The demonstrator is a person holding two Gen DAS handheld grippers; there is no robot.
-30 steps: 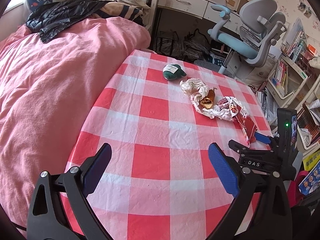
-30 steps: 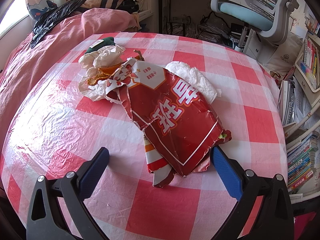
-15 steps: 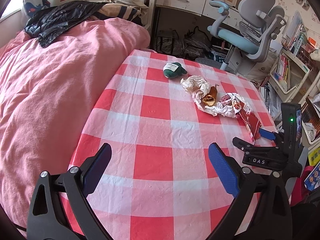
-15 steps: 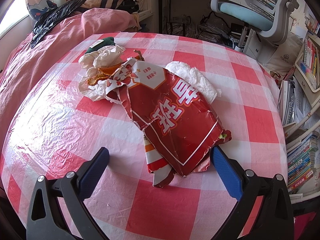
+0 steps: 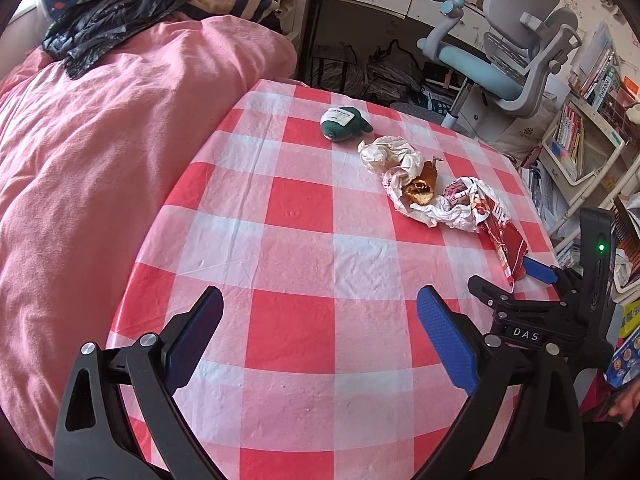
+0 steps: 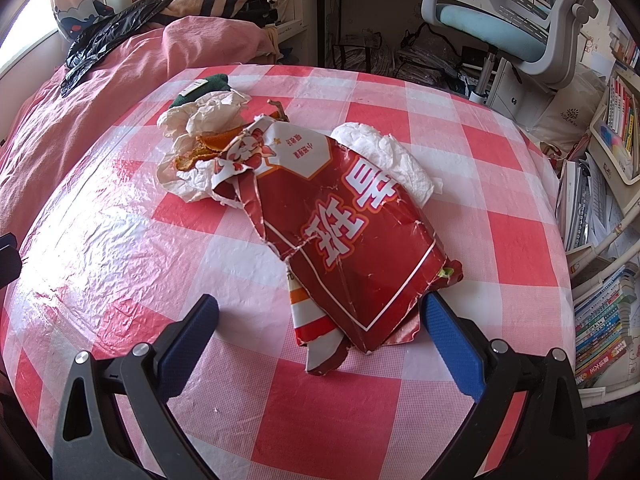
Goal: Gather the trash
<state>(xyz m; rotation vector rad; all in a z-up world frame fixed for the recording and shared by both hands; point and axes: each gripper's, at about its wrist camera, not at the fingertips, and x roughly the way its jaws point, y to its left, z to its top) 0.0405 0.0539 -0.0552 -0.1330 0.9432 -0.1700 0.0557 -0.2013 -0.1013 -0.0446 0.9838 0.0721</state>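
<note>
The right gripper [image 6: 320,320] sits low in its frame, jaws spread wide around the near end of the red snack bag [image 6: 348,240], gripping nothing. The bag lies flat at frame centre on the checked tablecloth [image 6: 120,240], touching crumpled white paper [image 6: 200,120] and orange peel [image 6: 208,146] toward the upper left. The left gripper [image 5: 318,328] hangs over bare cloth at bottom centre, wide open and empty. A green bundle [image 5: 344,118] rests at upper centre.

Checked table [image 5: 312,248] (wrappers [image 6: 352,240], green pouch [image 5: 344,124]) bears trash
</note>
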